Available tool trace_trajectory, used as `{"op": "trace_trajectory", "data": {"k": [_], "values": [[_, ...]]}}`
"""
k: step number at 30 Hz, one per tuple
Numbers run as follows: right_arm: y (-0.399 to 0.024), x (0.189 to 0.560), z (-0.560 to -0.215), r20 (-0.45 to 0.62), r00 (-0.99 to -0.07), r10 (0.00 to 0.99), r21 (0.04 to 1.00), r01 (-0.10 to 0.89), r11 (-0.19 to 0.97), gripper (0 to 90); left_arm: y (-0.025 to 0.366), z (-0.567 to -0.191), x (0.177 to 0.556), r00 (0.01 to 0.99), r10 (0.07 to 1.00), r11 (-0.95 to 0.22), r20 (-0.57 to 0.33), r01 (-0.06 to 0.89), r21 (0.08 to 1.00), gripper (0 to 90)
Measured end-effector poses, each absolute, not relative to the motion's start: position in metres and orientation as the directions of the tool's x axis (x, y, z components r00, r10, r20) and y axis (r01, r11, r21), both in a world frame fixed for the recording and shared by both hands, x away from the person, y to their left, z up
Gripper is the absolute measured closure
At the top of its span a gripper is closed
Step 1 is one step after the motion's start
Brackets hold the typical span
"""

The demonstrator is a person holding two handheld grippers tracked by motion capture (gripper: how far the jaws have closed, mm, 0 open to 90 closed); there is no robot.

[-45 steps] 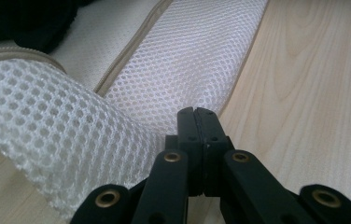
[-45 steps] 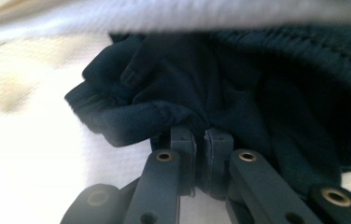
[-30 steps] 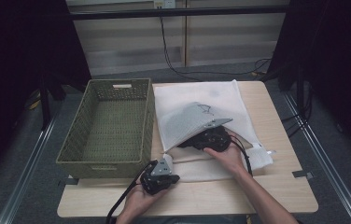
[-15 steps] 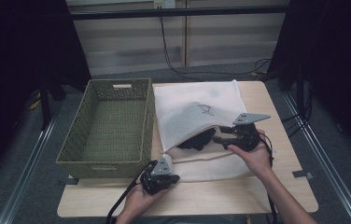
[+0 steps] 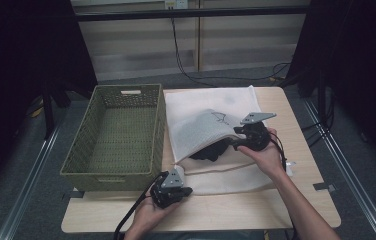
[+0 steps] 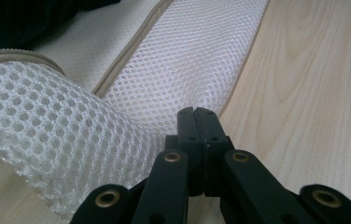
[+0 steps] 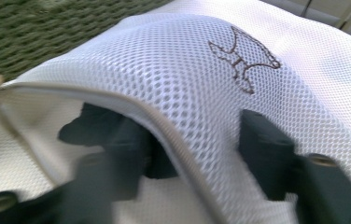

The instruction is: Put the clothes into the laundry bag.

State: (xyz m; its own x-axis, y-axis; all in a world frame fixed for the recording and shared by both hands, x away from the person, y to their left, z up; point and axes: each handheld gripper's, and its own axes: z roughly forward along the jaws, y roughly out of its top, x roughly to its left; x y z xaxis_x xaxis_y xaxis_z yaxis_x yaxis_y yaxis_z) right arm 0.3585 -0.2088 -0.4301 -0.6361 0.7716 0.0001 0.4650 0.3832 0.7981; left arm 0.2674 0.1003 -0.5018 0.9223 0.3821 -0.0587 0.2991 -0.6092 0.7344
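Mesh bag point(image 5: 203, 112) lies flat on the wooden surface point(image 5: 256, 212), just right of a green basket point(image 5: 116, 135). The bag is white and full of tiny holes, with a small dark drawing point(image 7: 243, 58) on its top side. Its mouth faces the person, and the top flap is lifted up like a little tent. Under the flap sits something dark and soft, maybe cloth point(image 5: 210, 150); I cannot tell what it is.

The right claw point(image 5: 240, 139) is at the lifted edge of the bag. In the right gripper view one jaw is under the flap and the other is above it, so the mesh edge runs between them. The jaws stand about half wide and have just been closing a little. That view is blurry, so I cannot tell if the jaws press on the mesh.

The left claw point(image 5: 183, 191) is near the front edge of the surface, just beside the near corner of the bag and close to the basket. In the left gripper view its two black jaws are pressed tight together with nothing between them. A rolled bit of mesh lies just to the left of its tip.

A black cable point(image 5: 131, 220) hangs down from the left claw.
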Motion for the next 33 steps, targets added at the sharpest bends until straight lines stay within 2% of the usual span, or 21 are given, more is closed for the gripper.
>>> {"op": "trace_trajectory", "data": {"k": [2, 6, 7, 10, 12, 14, 22, 33], "values": [[-0.201, 0.358, -0.427, -0.01, -0.653, 0.758, 0.81, 0.439, 0.389, 54.5, 0.1, -0.502, 0.268, 0.923, 0.381, -0.606, -0.064, 0.301, 0.737, 90.0], [-0.188, 0.358, -0.422, -0.024, -0.679, 0.733, 0.815, 0.412, 0.408, 57.4, 0.101, -0.502, 0.268, 0.922, 0.38, -0.607, -0.065, 0.302, 0.735, 90.0], [-0.183, 0.359, -0.422, -0.02, -0.689, 0.724, 0.815, 0.408, 0.411, 67.8, 0.1, -0.502, 0.268, 0.923, 0.381, -0.607, -0.06, 0.299, 0.736, 90.0], [-0.179, 0.36, -0.424, -0.006, -0.707, 0.708, 0.814, 0.407, 0.414, 69.9, 0.1, -0.502, 0.267, 0.921, 0.385, -0.604, -0.063, 0.303, 0.737, 90.0], [-0.177, 0.359, -0.427, 0.007, -0.732, 0.682, 0.813, 0.401, 0.422, 80.6, 0.101, -0.502, 0.268, 0.922, 0.383, -0.6, -0.066, 0.302, 0.74, 90.0], [-0.173, 0.355, -0.432, 0.031, -0.773, 0.634, 0.803, 0.397, 0.445, 86.6, 0.1, -0.502, 0.268, 0.921, 0.384, -0.6, -0.067, 0.303, 0.741, 90.0], [-0.162, 0.342, -0.449, 0.065, -0.825, 0.561, 0.757, 0.407, 0.511, 87.0, 0.1, -0.503, 0.267, 0.919, 0.388, -0.595, -0.068, 0.306, 0.743, 90.0], [-0.152, 0.337, -0.485, 0.176, -0.851, 0.495, 0.671, 0.472, 0.572, 87.3, 0.101, -0.502, 0.268, 0.922, 0.381, -0.604, -0.066, 0.302, 0.737, 90.0]]}}
